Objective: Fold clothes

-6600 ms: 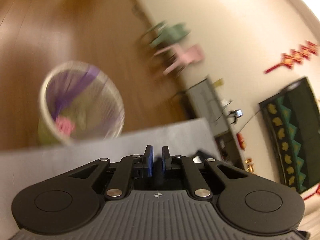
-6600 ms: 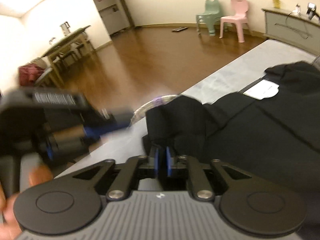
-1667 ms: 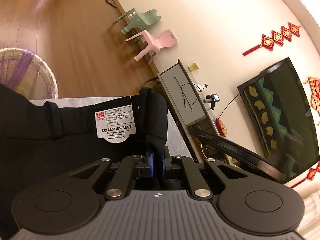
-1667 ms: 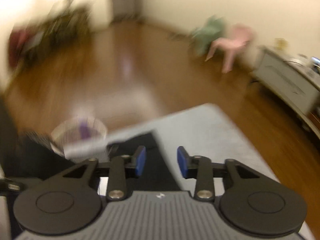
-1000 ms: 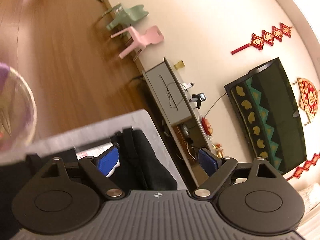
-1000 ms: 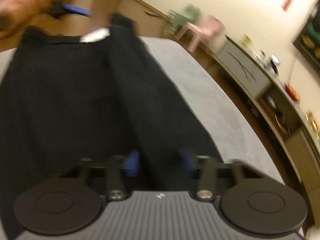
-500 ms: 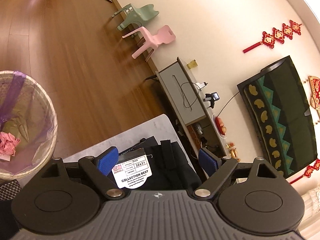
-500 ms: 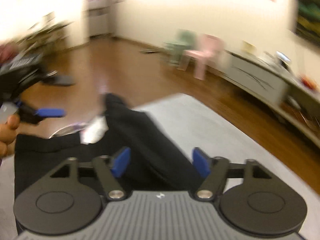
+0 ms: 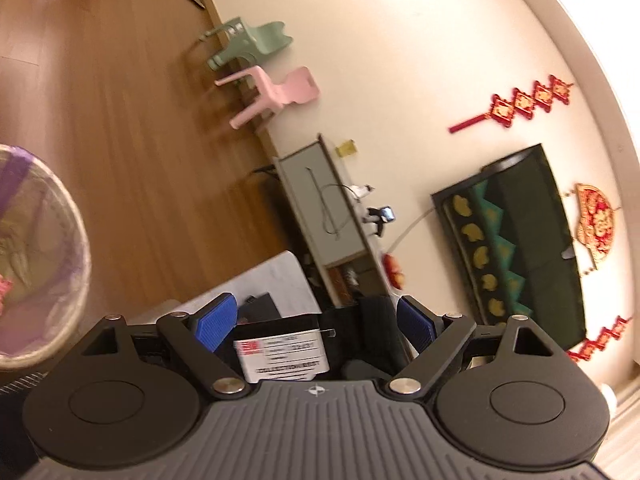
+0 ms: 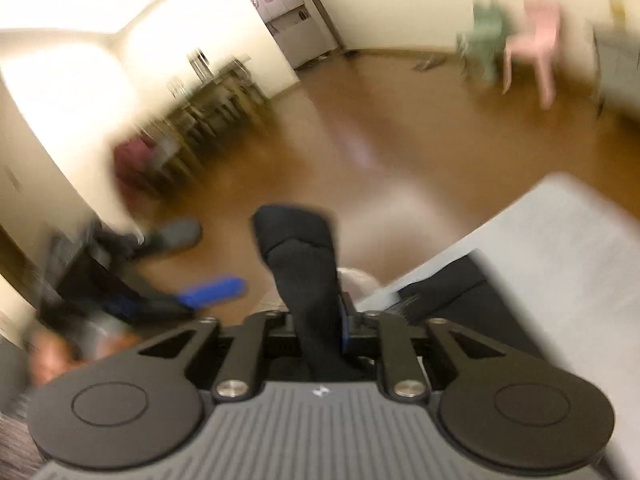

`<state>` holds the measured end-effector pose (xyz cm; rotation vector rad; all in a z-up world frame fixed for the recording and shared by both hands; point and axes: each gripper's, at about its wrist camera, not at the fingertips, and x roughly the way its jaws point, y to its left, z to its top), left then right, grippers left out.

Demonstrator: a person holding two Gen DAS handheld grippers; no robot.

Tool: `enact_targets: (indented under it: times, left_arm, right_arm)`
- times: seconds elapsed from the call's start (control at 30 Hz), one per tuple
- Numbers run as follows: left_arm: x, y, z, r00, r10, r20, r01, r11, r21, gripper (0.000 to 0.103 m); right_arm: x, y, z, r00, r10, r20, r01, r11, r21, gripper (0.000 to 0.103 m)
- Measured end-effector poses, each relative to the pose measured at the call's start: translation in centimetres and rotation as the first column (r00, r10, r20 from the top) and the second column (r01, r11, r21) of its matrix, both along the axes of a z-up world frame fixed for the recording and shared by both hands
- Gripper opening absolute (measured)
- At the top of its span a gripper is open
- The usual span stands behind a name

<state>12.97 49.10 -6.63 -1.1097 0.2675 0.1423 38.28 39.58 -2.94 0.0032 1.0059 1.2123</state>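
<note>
Black trousers (image 9: 372, 340) with a white size tag (image 9: 284, 354) lie on a grey table (image 9: 280, 276). My left gripper (image 9: 316, 322) is open, its blue pads either side of the tagged waistband. In the right wrist view my right gripper (image 10: 318, 320) is shut on a strip of the black trousers (image 10: 304, 256), which sticks up between the fingers. More black cloth (image 10: 444, 288) lies on the grey table (image 10: 560, 232). The left gripper (image 10: 212, 292) shows blurred at the left, held by a hand.
A wicker bin (image 9: 40, 264) with a purple liner stands on the wooden floor left of the table. Green (image 9: 248, 42) and pink (image 9: 276, 92) chairs, a grey cabinet (image 9: 320, 208) and a dark screen (image 9: 516, 244) line the wall.
My right gripper has closed on a strip of the trousers and lifted it. My left gripper stays open and has moved closer over the tagged waistband.
</note>
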Motion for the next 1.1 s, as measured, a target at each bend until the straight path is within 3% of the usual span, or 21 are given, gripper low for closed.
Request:
enact_targets:
  times: [0.1, 0.17, 0.27, 0.37, 0.43, 0.5, 0.6, 0.7, 0.73, 0.77, 0.83, 0.87, 0.93, 1.0, 1.1]
  left_arm:
    - [0.6, -0.6, -0.5, 1.0, -0.015, -0.027, 0.016, 1.0, 0.017, 0.088]
    - [0.9, -0.9, -0.6, 0.999, -0.024, -0.047, 0.025, 0.999, 0.038, 0.088]
    - [1.0, -1.2, -0.4, 0.998, -0.034, -0.047, 0.036, 0.998, 0.055, 0.088]
    - [1.0, -1.3, -0.4, 0.998, -0.039, -0.049, 0.042, 0.998, 0.053, 0.088]
    - [1.0, -1.5, -0.4, 0.998, -0.043, -0.056, 0.046, 0.997, 0.057, 0.088]
    - [1.2, -1.8, -0.3, 0.997, -0.052, -0.066, 0.057, 0.996, 0.073, 0.088]
    - [1.5, -2.4, -0.1, 0.993, -0.069, -0.094, 0.08, 0.99, 0.117, 0.088]
    - [1.7, -3.0, 0.3, 0.991, -0.068, -0.119, 0.088, 0.98, 0.178, 0.088]
    - [1.7, -3.3, 0.5, 0.99, -0.078, -0.119, 0.101, 0.974, 0.201, 0.088]
    - [2.1, -4.1, 0.6, 0.984, -0.117, -0.136, 0.146, 0.963, 0.229, 0.088]
    - [3.1, -5.9, 0.7, 0.96, -0.209, -0.184, 0.256, 0.924, 0.283, 0.088]
    - [3.6, -6.8, 0.7, 0.944, -0.253, -0.21, 0.31, 0.899, 0.308, 0.088]
    - [4.6, -9.9, -0.1, 0.891, -0.342, -0.297, 0.438, 0.821, 0.367, 0.088]
    - [5.5, -12.7, -1.6, 0.842, -0.377, -0.387, 0.522, 0.749, 0.408, 0.088]
    - [6.2, -15.6, -3.4, 0.801, -0.347, -0.488, 0.574, 0.676, 0.462, 0.087]
  right_arm:
    - [3.3, 0.5, -3.3, 0.986, -0.152, -0.071, 0.141, 0.979, -0.148, 0.061]
    - [4.7, 0.4, -4.5, 0.959, -0.278, -0.061, 0.259, 0.94, -0.22, 0.051]
    - [5.2, -0.9, -4.0, 0.937, -0.34, -0.085, 0.323, 0.932, -0.163, 0.049]
    - [4.4, -1.3, -3.3, 0.94, -0.341, 0.012, 0.337, 0.922, -0.191, 0.048]
    - [3.9, -1.1, -3.2, 0.94, -0.329, 0.093, 0.342, 0.91, -0.233, 0.02]
    - [3.3, -0.5, -4.2, 0.929, -0.324, 0.176, 0.364, 0.883, -0.296, 0.004]
    - [1.3, -0.2, -5.1, 0.894, -0.322, 0.312, 0.424, 0.832, -0.357, 0.006]
    - [-1.8, -3.7, -2.5, 0.804, -0.427, 0.414, 0.545, 0.807, -0.227, 0.016]
    - [-3.3, -5.2, -1.7, 0.788, -0.457, 0.413, 0.563, 0.806, -0.182, 0.017]
    - [-5.4, -7.3, -1.0, 0.802, -0.476, 0.36, 0.551, 0.823, -0.139, 0.018]
    - [-9.7, -11.8, 0.0, 0.828, -0.497, 0.26, 0.529, 0.846, -0.064, 0.033]
    - [-11.9, -14.7, -0.2, 0.829, -0.501, 0.249, 0.532, 0.844, -0.072, 0.035]
    - [-15.5, -20.8, -1.0, 0.793, -0.537, 0.288, 0.588, 0.799, -0.129, 0.037]
    - [-18.8, -27.2, -1.9, 0.745, -0.581, 0.327, 0.653, 0.735, -0.182, 0.039]
    - [-21.3, -39.0, -3.6, 0.592, -0.733, 0.335, 0.806, 0.54, -0.243, 0.04]
